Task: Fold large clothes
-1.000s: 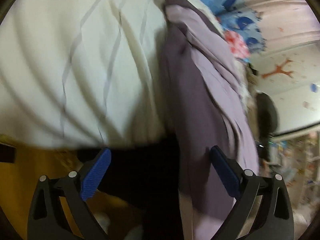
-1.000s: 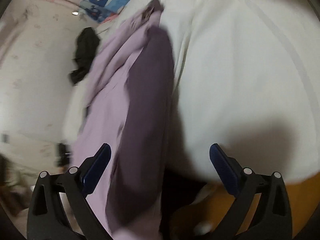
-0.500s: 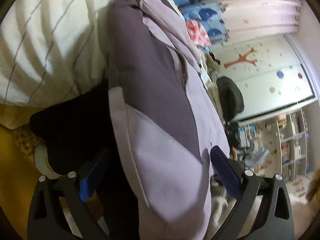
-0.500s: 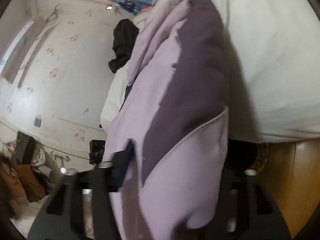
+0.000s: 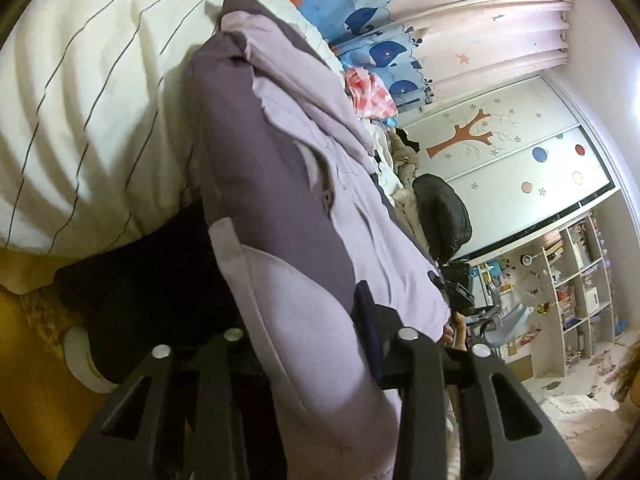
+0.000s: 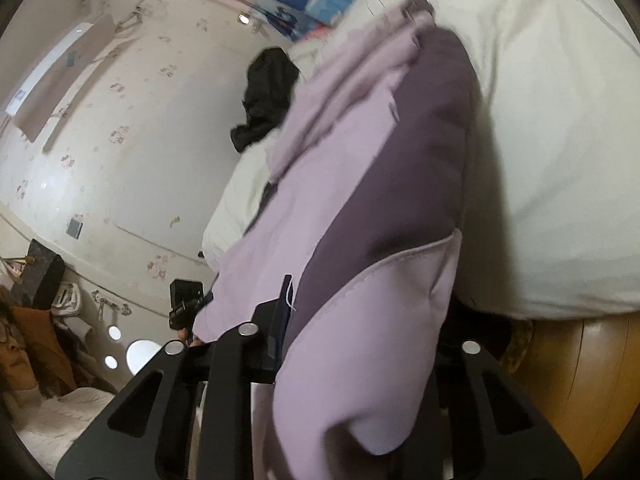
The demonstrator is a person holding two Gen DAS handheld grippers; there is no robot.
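A two-tone jacket, lilac with dark purple panels, lies along the edge of a bed and hangs toward me. In the right wrist view the same jacket fills the middle. My left gripper is closing on the jacket's lower lilac edge. Its blue right pad presses the cloth, and the other finger is hidden behind it. My right gripper is closing on the other end of that edge, with its left pad against the fabric.
A cream striped quilt covers the bed beside the jacket. A black garment lies farther along the bed. More clothes are heaped by the whale-print cloth. A decorated wardrobe and shelves stand beyond. A person sits low at the left.
Both grippers went from wide open to closed in on the jacket's lower edge. Both views tipped upward, and the jacket's edge has risen from the bedside.
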